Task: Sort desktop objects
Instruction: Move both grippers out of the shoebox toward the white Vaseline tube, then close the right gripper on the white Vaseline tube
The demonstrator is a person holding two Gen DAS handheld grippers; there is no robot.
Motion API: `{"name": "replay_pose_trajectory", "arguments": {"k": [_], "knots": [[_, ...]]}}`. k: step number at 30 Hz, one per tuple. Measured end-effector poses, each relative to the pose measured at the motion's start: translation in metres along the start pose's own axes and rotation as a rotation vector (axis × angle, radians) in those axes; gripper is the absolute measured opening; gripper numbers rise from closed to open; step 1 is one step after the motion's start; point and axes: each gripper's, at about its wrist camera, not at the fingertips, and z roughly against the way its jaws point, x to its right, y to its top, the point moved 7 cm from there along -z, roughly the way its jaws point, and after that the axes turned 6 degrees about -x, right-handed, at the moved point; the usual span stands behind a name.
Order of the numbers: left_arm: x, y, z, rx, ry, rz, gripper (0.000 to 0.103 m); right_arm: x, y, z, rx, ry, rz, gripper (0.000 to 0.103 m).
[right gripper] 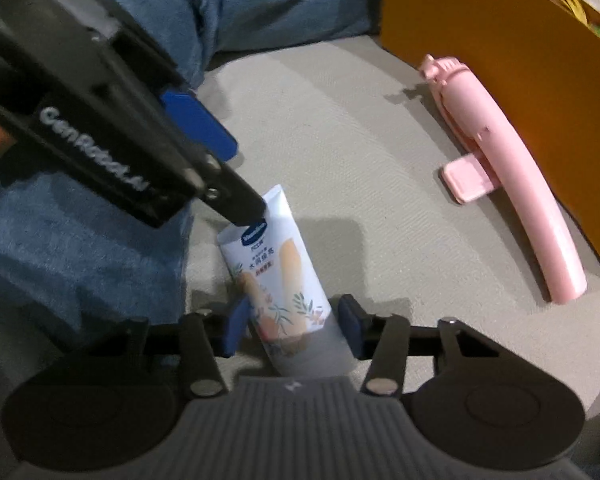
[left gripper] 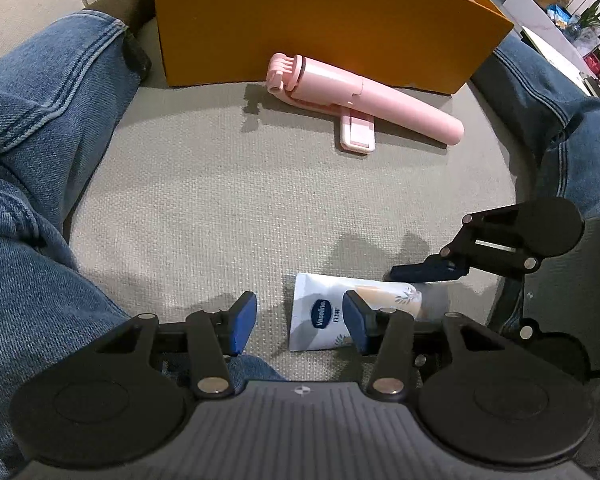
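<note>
Both grippers point steeply down at a grey woven cushion (left gripper: 228,208), a sofa seat by the look of it, with denim-clad legs (left gripper: 40,152) of a person on either side.

Task object: white Vaseline tube (right gripper: 274,276), lying flat on the cushion. In the right wrist view it runs from centre frame down to the lower centre, crimped end toward the middle of the frame, cap end hidden under the gripper body.

Right gripper (right gripper: 292,328): jaws straddle the lower part of the tube, one blue pad on each side. The left pad looks to be at the tube's edge; a narrow gap shows at the right pad. Cannot tell whether it is clamped or only bracketing the tube.

Left gripper (left gripper: 298,326): jaws apart, released. Its right pad sits over the crimped end of the tube, which lies lower centre in the left wrist view; the left pad is over bare cushion. Nothing is pinched between them.

Other items: pink selfie stick (left gripper: 360,100) lies on the cushion in the upper centre of the left wrist view, just in front of an orange box (left gripper: 320,28). The stick is well apart from the tube.
</note>
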Motion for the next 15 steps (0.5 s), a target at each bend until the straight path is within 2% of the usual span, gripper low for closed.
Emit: {"name": "replay_pose_trajectory", "arguments": {"k": [4, 5, 6, 10, 14, 15], "knots": [[-0.001, 0.003, 0.008, 0.038, -0.015, 0.000, 0.055, 0.012, 0.003, 0.010, 0.047, -0.033, -0.039, 0.042], [-0.001, 0.003, 0.010, 0.052, -0.023, 0.001, 0.055, 0.017, 0.004, 0.015, 0.068, -0.034, -0.057, 0.033], [-0.001, 0.005, 0.013, 0.064, -0.031, 0.001, 0.056, 0.023, 0.007, 0.021, 0.094, -0.022, -0.085, 0.029], [0.005, 0.010, 0.024, 0.123, -0.044, -0.048, 0.056, 0.041, 0.012, 0.036, 0.152, -0.080, -0.126, 0.029], [0.014, 0.015, 0.040, 0.202, -0.021, -0.160, 0.056, 0.053, 0.017, 0.050, 0.206, -0.019, -0.134, 0.029], [0.015, 0.017, 0.042, 0.211, -0.012, -0.176, 0.056, 0.045, 0.020, 0.050, 0.215, -0.009, -0.122, 0.029]]}}
